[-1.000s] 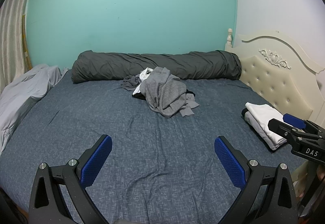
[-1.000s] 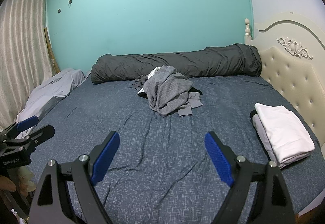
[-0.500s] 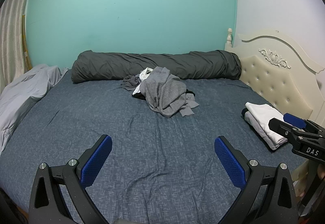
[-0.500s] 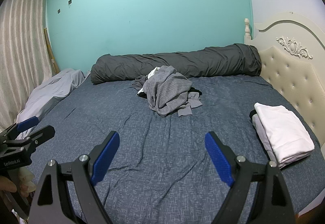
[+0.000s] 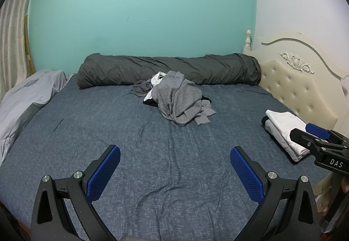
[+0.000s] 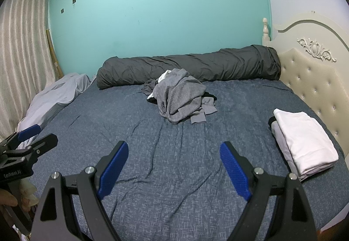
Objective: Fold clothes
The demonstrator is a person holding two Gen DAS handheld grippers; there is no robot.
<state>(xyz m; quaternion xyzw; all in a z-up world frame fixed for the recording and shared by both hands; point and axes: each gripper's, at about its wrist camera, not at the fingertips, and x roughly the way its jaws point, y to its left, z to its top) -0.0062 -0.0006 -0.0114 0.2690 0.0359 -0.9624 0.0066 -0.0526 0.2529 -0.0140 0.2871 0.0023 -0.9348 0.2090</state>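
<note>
Lying rumpled, clothes pile [image 6: 181, 94], folded stack [image 6: 305, 145] aside

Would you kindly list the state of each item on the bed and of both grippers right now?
Pile of clothes: crumpled, unfolded, mid-bed.
Folded stack: folded, white piece on top, beside the headboard.
Dark duvet: rolled up along the green wall.
Light grey blanket: bunched at the bed's edge.
Bed sheet: spread, lightly wrinkled.
Left gripper: open, nothing between the fingers.
Right gripper: open, nothing between the fingers.
</note>
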